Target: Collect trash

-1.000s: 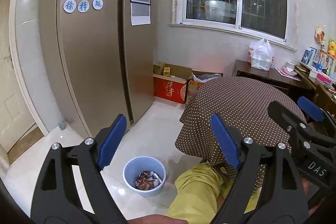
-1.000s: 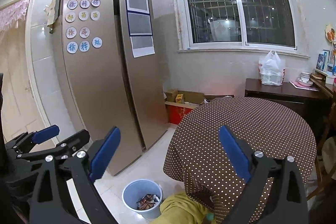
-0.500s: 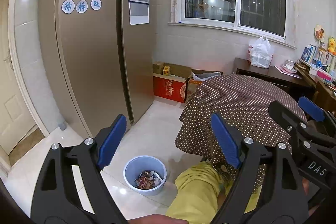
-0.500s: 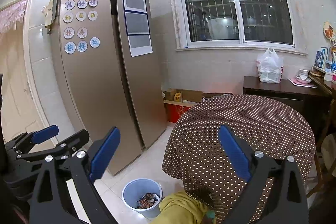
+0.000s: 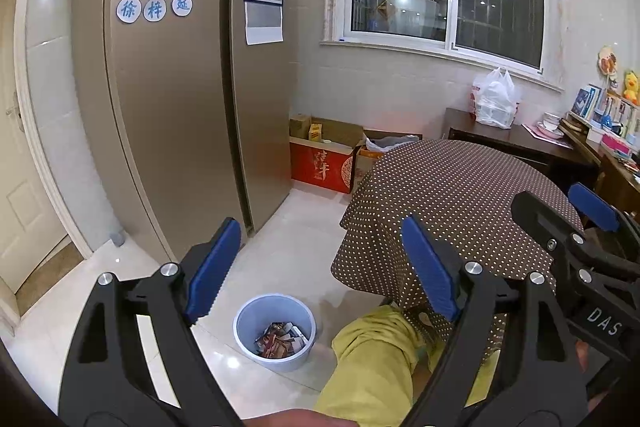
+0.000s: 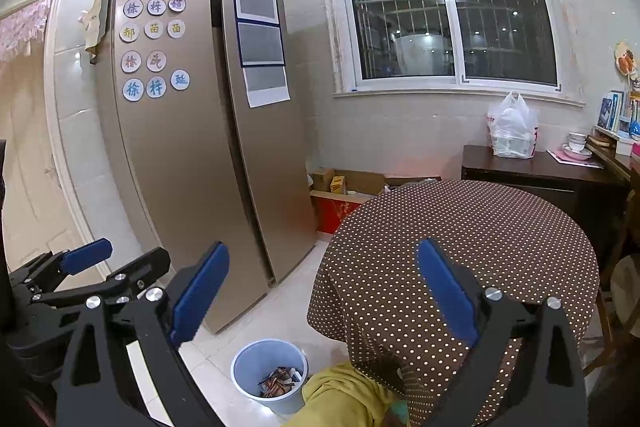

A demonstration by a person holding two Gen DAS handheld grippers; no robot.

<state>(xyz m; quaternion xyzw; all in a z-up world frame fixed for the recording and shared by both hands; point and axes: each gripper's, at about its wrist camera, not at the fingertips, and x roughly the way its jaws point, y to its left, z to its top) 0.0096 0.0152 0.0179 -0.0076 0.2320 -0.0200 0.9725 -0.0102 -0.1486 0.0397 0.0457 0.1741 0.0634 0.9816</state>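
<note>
Left gripper (image 5: 320, 267) and right gripper (image 6: 324, 291) both spread wide, holding nothing; bin (image 5: 275, 331) with wrappers (image 5: 280, 341) at 6 o'clock on floor.

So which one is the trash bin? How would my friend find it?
Start at the big gold fridge, then look down at the white floor between it and the round polka-dot table. The trash bin is the small pale-blue round bucket there, the only one holding crumpled wrappers.

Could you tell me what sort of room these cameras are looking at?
Most likely a home kitchen-dining room: a tall two-door fridge covered in magnets, a round table under a polka-dot cloth, and a wrapper-filled bin on the tiled floor.
</note>
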